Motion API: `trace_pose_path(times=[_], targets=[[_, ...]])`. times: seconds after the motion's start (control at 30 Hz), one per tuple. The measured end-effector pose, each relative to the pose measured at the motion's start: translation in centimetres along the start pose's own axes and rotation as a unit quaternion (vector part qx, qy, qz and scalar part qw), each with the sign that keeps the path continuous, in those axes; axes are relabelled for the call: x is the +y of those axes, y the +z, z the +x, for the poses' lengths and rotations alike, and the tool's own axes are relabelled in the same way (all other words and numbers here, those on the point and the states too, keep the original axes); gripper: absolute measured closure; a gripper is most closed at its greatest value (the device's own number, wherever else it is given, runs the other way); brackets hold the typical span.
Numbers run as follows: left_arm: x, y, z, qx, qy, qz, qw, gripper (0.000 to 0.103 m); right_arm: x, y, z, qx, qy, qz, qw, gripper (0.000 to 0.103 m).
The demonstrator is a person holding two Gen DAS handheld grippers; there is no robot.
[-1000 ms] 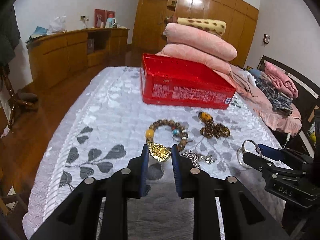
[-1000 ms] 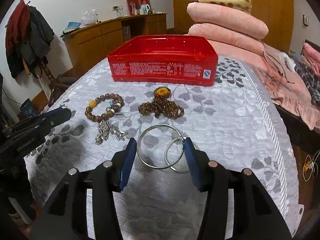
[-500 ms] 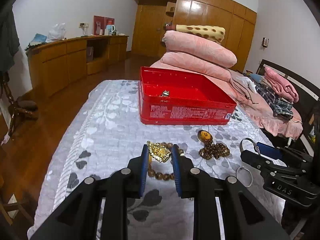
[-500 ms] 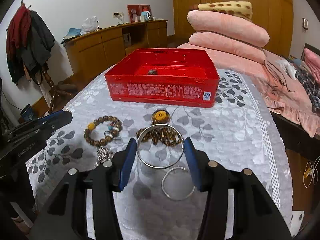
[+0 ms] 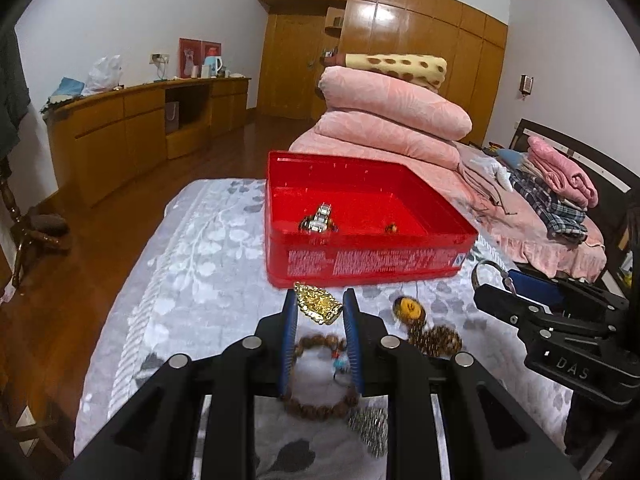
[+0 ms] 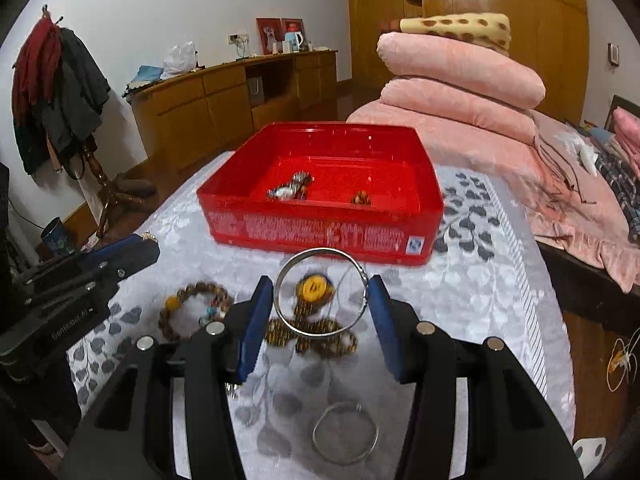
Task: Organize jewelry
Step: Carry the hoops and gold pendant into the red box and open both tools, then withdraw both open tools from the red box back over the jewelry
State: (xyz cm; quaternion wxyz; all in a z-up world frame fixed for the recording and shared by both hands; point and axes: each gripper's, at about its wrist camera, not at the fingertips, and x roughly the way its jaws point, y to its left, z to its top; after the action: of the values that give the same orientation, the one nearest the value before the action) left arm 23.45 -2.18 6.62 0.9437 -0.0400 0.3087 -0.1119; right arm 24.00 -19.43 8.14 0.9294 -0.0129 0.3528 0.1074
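Pinching a gold pendant (image 5: 319, 305) – left claw (image 5: 319, 310) nearly closed.

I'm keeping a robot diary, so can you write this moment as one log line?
left tongs: shut on gold pendant | right tongs: shut on silver bangle | red box: ahead, some jewelry inside | second bangle: on bedspread

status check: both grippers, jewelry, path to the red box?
Left gripper shut on gold pendant. Right gripper shut on silver bangle. Red box ahead, path clear.
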Motion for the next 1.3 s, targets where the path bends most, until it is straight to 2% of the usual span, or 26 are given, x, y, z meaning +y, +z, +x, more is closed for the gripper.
trace_pose_path(times=[0.3, 0.57, 0.83, 1.03, 1.07, 1.1, 1.17, 1.2, 1.23, 1.3], targets=[[-0.7, 3.3, 1.6, -0.018, -0.002, 0.008, 0.9998, 0.08, -0.7, 3.1, 1.7, -0.006, 0.003, 0.001, 1.0, 0.056], [-0.9, 7.6, 5.3, -0.028, 0.005, 0.011, 0.9995, 0.08, -2.2, 6.9, 4.9, -0.001, 0.002, 0.005, 1.0, 0.056], [-0.8, 9.3, 9.8, -0.005, 0.002, 0.006, 1.0, 0.08, -3.3, 8.6, 8.6, 0.016, -0.005, 0.008, 1.0, 0.056], [-0.5, 9.2, 12.5, 0.02, 0.0, 0.009, 0.9998, 0.08, -4.0, 9.2, 10.7, 0.025, -0.003, 0.016, 1.0, 0.055], [-0.5, 9.2, 12.8, 0.023, 0.001, 0.007, 0.9997, 0.079, -4.1, 9.2, 10.8, 0.026, -0.005, 0.015, 1.0, 0.052], [-0.6, 9.1, 13.1, 0.025, 0.002, 0.004, 0.9997, 0.078, -4.2, 9.2, 11.1, 0.025, -0.01, 0.016, 1.0, 0.046], [-0.4, 9.0, 13.3, 0.029, 0.003, 0.003, 0.9996, 0.074, -4.4, 9.2, 11.1, 0.022, -0.017, 0.017, 0.999, 0.045], [-0.3, 9.0, 13.2, 0.027, 0.006, 0.003, 0.9996, 0.069, -4.5, 9.1, 11.1, 0.022, -0.018, 0.018, 0.999, 0.045], [-0.3, 9.1, 13.1, 0.025, 0.008, 0.003, 0.9996, 0.059, -4.6, 9.0, 11.0, 0.021, -0.018, 0.02, 0.999, 0.045], [-0.2, 9.2, 12.7, 0.019, 0.009, 0.0, 0.9998, 0.051, -4.9, 9.0, 10.6, 0.017, -0.019, 0.024, 0.999, 0.045]])
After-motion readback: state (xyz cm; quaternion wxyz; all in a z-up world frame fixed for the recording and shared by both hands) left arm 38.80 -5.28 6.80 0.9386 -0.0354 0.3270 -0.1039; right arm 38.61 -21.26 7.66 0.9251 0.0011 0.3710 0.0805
